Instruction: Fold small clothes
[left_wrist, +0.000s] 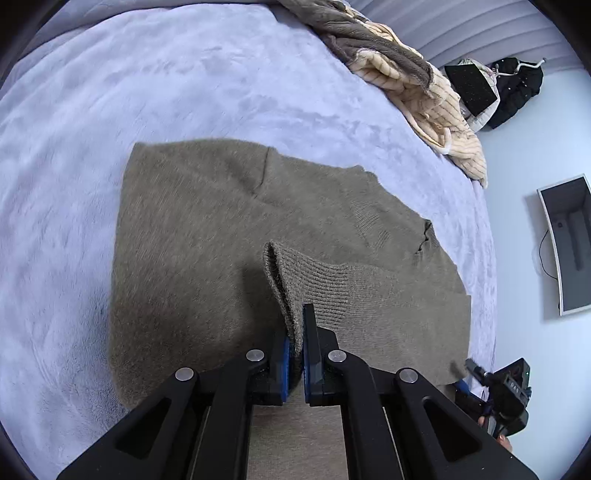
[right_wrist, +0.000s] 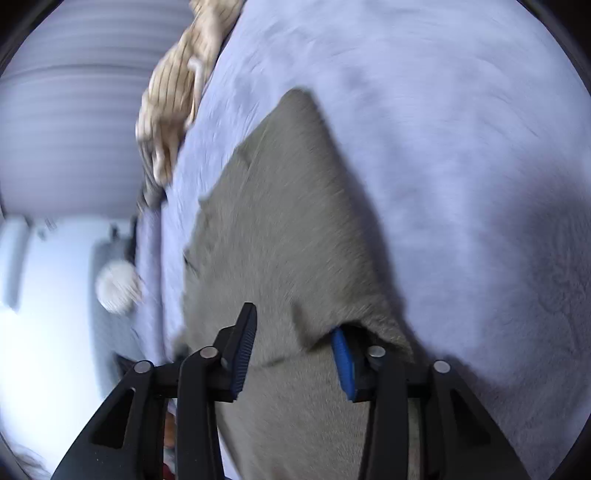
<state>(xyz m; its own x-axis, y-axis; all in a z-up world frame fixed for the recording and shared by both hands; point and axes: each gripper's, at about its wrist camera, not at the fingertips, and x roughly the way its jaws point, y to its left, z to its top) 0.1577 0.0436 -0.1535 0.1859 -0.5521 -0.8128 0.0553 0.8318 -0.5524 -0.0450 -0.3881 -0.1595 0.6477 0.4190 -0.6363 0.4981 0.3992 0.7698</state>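
Note:
A grey-brown knit sweater (left_wrist: 207, 221) lies spread on the lavender bed cover (left_wrist: 147, 81). My left gripper (left_wrist: 295, 332) is shut on the sweater's ribbed sleeve cuff (left_wrist: 295, 273), which stands up from the fingers over the sweater's body. In the right wrist view, which is blurred, my right gripper (right_wrist: 295, 332) is open above the same sweater (right_wrist: 280, 206). Its right finger (right_wrist: 343, 354) is partly under a raised edge of the cloth. The right gripper also shows in the left wrist view (left_wrist: 498, 384) at the sweater's lower right corner.
A pile of beige striped and grey-brown clothes (left_wrist: 406, 74) lies at the bed's far right edge, also in the right wrist view (right_wrist: 173, 92). Beyond the bed edge are a black bag (left_wrist: 517, 88) on the floor and a white-framed screen (left_wrist: 569, 243).

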